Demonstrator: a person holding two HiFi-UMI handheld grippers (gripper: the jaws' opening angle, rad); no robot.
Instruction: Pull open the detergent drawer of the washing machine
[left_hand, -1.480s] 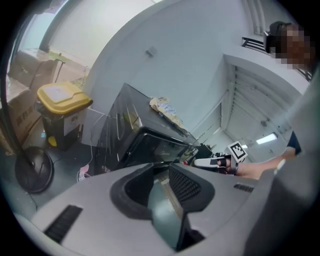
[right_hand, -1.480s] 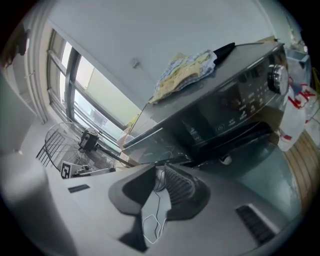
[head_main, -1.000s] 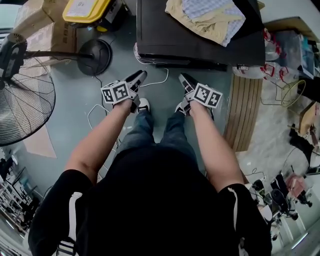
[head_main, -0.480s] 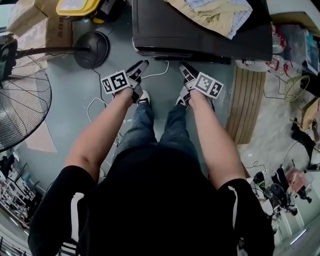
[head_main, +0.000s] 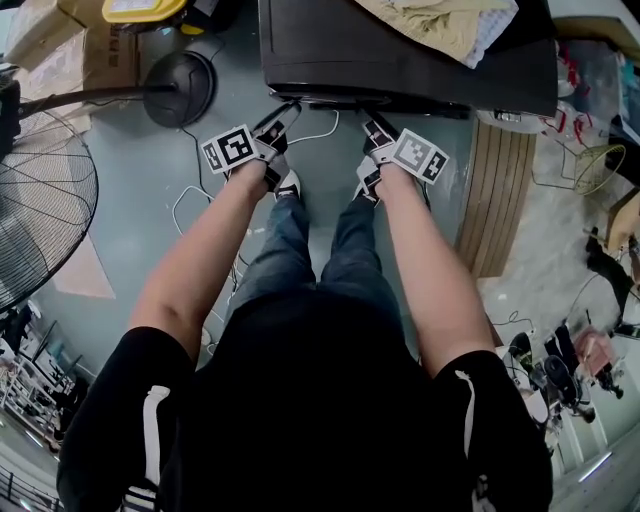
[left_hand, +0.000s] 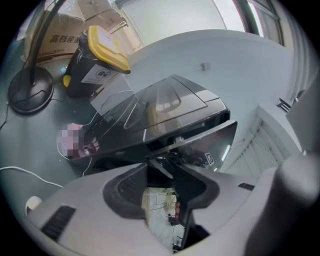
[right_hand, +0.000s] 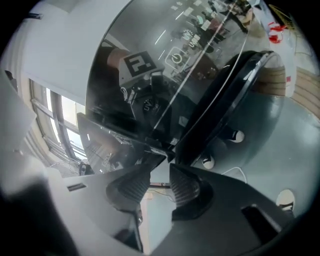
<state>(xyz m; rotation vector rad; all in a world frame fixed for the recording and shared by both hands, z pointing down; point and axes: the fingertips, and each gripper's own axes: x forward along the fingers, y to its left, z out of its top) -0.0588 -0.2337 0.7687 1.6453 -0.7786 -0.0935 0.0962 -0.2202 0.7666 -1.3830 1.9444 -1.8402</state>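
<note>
The black washing machine (head_main: 400, 70) stands at the top of the head view, its front edge just beyond both grippers. My left gripper (head_main: 284, 115) is at the left part of that front. In the left gripper view its jaws (left_hand: 160, 167) are opening, and nothing is pinched in the gap. A glossy dark panel edge (left_hand: 200, 132) lies right past the tips. My right gripper (head_main: 374, 128) is at the front's middle. Its jaws (right_hand: 160, 169) are also opening with nothing between them, tips under the glossy control panel (right_hand: 175, 65). I cannot make out the drawer.
Crumpled cloth (head_main: 440, 22) lies on the machine's top. A standing fan (head_main: 40, 200) and its round base (head_main: 175, 85) are at the left, near cardboard boxes (head_main: 60, 50) and a yellow-lidded container (left_hand: 97, 57). A slatted wooden board (head_main: 490, 200) lies at the right. White cable (head_main: 190, 210) runs over the floor.
Both grippers have drawn closer to the machine's front edge. The person's arms have reached further forward.
</note>
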